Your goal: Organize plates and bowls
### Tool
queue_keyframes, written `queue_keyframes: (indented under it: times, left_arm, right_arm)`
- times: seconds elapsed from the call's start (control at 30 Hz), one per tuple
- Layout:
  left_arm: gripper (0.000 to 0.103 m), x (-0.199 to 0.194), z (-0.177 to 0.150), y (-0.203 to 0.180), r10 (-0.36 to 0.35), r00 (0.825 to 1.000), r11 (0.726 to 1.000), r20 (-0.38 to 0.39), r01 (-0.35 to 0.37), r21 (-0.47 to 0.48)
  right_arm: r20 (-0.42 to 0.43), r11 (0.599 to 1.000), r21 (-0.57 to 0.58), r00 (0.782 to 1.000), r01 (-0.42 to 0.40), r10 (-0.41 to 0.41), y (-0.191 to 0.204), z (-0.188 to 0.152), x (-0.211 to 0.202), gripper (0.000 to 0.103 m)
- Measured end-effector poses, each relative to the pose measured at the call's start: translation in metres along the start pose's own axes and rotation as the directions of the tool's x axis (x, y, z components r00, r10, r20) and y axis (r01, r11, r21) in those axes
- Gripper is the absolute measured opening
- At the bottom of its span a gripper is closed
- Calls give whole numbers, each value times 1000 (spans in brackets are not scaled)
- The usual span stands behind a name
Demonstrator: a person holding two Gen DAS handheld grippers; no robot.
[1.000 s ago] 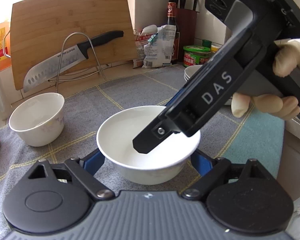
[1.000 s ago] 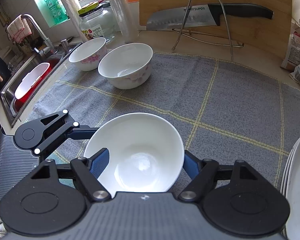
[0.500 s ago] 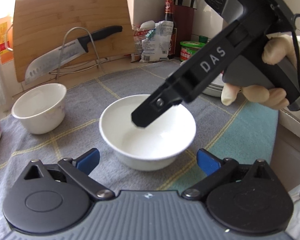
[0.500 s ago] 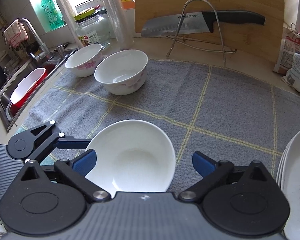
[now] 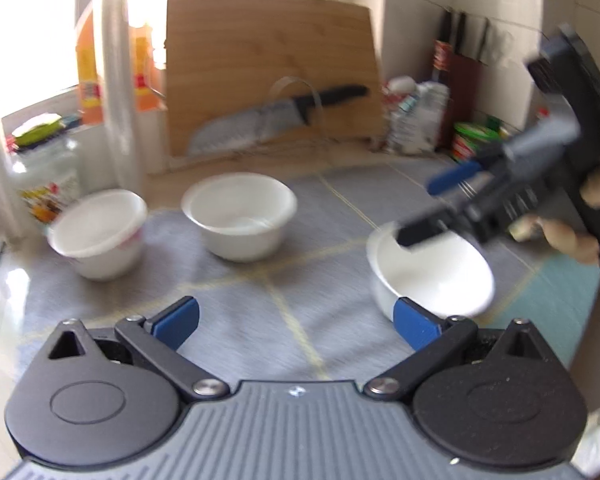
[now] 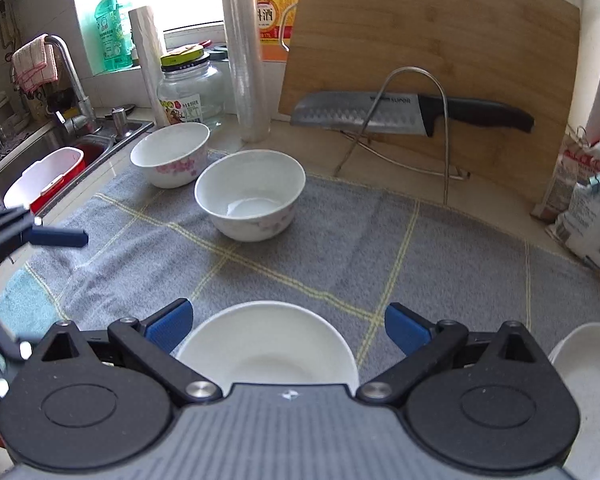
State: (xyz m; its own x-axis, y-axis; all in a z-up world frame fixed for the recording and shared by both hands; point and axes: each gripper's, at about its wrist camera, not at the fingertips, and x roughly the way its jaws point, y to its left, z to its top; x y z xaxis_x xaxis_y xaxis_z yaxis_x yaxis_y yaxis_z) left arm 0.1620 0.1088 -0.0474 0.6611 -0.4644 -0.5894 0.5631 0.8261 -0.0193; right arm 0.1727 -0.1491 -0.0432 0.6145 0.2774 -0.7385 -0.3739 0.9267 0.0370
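A plain white bowl [image 6: 266, 348] [image 5: 432, 272] sits on the grey checked cloth [image 6: 380, 240]. My right gripper [image 6: 288, 326] is open and hangs just above and behind it. Two more white bowls stand farther back: one with faint flowers [image 6: 250, 194] [image 5: 240, 214] and one with pink flowers [image 6: 170, 154] [image 5: 98, 232]. My left gripper [image 5: 296, 318] is open and empty, over the cloth left of the plain bowl. A stack of white plates [image 6: 588, 384] shows at the right edge.
A wooden cutting board [image 6: 432, 56] leans at the back with a knife [image 6: 408, 114] on a wire rack. A glass jar [image 6: 190, 88], bottles and food bags [image 6: 588, 208] line the wall. The sink [image 6: 40, 160] lies to the left.
Both grippers have opened and drawn back from the plain bowl, which now rests on the cloth. The left gripper has swung left toward the other two bowls.
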Motion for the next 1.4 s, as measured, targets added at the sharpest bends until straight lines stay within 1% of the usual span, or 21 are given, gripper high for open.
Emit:
queue_keyframes:
  times: [0.13,0.23,0.27,0.33,0.43,0.5,0.6,0.67,0.73,0.83,0.9,1.0,1.13,1.27,1.4]
  left_arm:
    - [102,7,21,28,8,1000,1000,-12,-8,-8]
    - [102,16,32,38,40,999,999,-16,-41,-12]
    - [102,16,35,40,42,999,999,-11,-42,-18]
    - [102,18,42,40,56,998,998,-12,-57,-19]
    - [102,21,52,30,144,989,989,-10,-144,-12]
    - [102,25,57,26,155,988,988,-4,-155,7]
    - [102,35,66,24,180,984,983,-15,-180,33]
    - [102,42,70,26,182,983,983,-13,-181,43]
    - [102,50,76,33,149,989,988,-20,-148,40]
    - [102,65,85,49,75,996,997,-43,-75,5]
    - [102,77,91,60,36,997,999,-63,-37,-12]
    - [102,95,99,72,-11,996,1000,-85,10,-1]
    - [102,118,107,84,-88,989,996,-120,89,1]
    - [102,136,112,87,-123,983,991,-136,129,31]
    - [102,151,116,91,-177,968,983,-180,184,25]
  right_arm:
    - [20,999,-26,1000,22,-22,15,3,4,103]
    - [32,997,-62,998,54,-52,25,4,7,103]
    - [35,996,-71,998,51,-48,27,3,7,103]
    - [44,995,-94,999,37,-33,28,3,7,103]
    - [61,990,-136,998,26,-18,27,4,7,103]
    - [77,988,-152,997,13,-1,24,6,8,103]
    - [95,988,-152,995,17,-2,22,12,11,103]
    - [99,988,-152,995,12,4,23,17,16,103]
    - [108,986,-164,994,19,-1,26,22,21,103]
    - [118,981,-184,992,56,-35,31,26,29,103]
    - [111,979,-192,993,71,-50,33,28,36,103]
    - [85,978,-191,994,83,-67,36,33,50,103]
    - [43,980,-179,996,90,-84,41,41,69,103]
    - [4,984,-161,997,81,-81,45,45,86,103]
    - [-27,983,-169,997,66,-72,49,48,98,103]
